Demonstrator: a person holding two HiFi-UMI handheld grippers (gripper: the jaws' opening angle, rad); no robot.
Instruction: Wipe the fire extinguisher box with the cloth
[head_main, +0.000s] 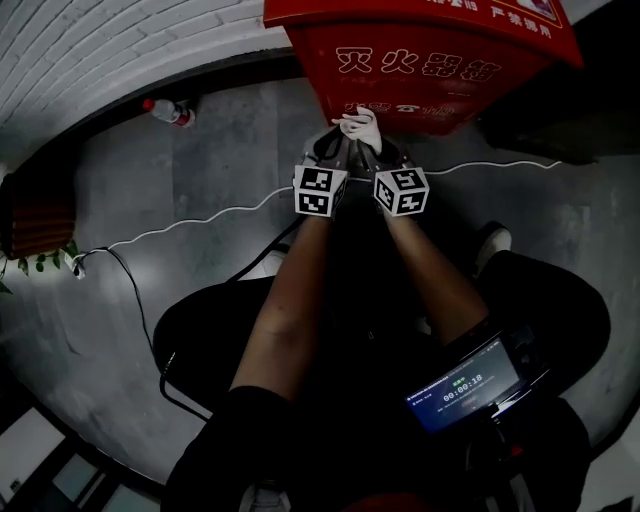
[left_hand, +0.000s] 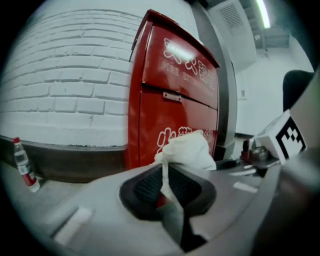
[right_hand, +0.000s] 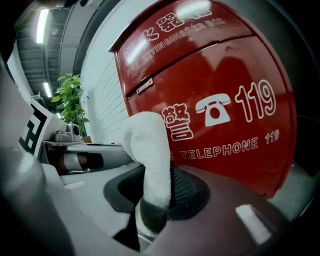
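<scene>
Item: red fire extinguisher box (head_main: 420, 60), standing on the grey floor (head_main: 200, 170) against the white brick wall (head_main: 100, 40), front panel facing the person. Cloth (head_main: 358, 127): white and bunched, held just before the box's lower front, contact not clear; left gripper (head_main: 338, 150) and right gripper (head_main: 378, 152) sit side by side, each with jaws closed on a fold of it. Risk, as judged: both holds are thin pinches, so dragging over the panel or its latch (left_hand: 172, 96) could pull the cloth free and leave bare jaws scraping paint.
</scene>
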